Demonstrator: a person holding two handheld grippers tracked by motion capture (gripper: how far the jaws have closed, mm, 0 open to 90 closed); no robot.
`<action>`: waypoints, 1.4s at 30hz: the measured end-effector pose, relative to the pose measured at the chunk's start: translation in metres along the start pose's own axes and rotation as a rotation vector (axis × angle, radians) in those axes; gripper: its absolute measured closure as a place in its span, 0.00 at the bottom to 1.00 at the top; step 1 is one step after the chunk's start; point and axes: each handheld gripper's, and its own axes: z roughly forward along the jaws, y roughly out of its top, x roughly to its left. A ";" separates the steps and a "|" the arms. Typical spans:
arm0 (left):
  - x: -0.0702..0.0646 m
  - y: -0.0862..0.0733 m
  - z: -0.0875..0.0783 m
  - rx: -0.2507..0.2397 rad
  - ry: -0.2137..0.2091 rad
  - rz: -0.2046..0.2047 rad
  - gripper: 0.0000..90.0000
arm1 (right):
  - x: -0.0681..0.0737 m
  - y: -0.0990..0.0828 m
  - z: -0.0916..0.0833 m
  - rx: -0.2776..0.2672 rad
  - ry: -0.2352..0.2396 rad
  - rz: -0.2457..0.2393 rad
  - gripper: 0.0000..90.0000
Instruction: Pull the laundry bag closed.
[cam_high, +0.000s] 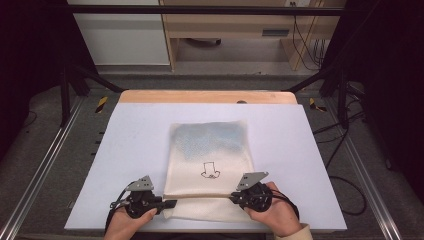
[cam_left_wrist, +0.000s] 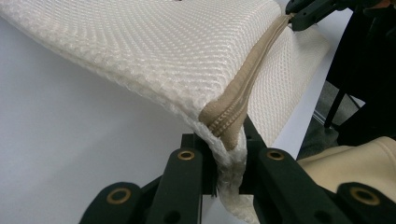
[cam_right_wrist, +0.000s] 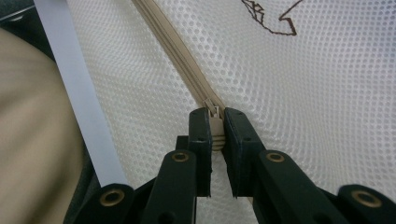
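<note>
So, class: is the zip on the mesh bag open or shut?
Shut: the zip runs as one closed beige line across the mesh bag between both tongs, no gap visible.

We read no words or numbers; the mesh bag (cam_high: 209, 165) bears just a small dark outline drawing (cam_high: 209, 171).

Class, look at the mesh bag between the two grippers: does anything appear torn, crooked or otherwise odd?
Nothing stands out. The mesh bag lies flat and intact; the left gripper pinches its zipper-end corner, and the right gripper clamps the zipper pull.
</note>
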 end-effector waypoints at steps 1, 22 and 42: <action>0.000 0.000 0.000 0.000 0.000 0.000 0.92 | -0.001 -0.001 0.000 -0.004 0.002 0.001 0.91; 0.000 -0.001 0.000 0.003 0.012 -0.001 0.92 | -0.009 -0.020 -0.012 -0.001 -0.030 0.060 0.91; 0.000 0.000 -0.001 0.003 0.015 0.006 0.92 | -0.016 -0.031 -0.017 0.021 -0.056 0.100 0.91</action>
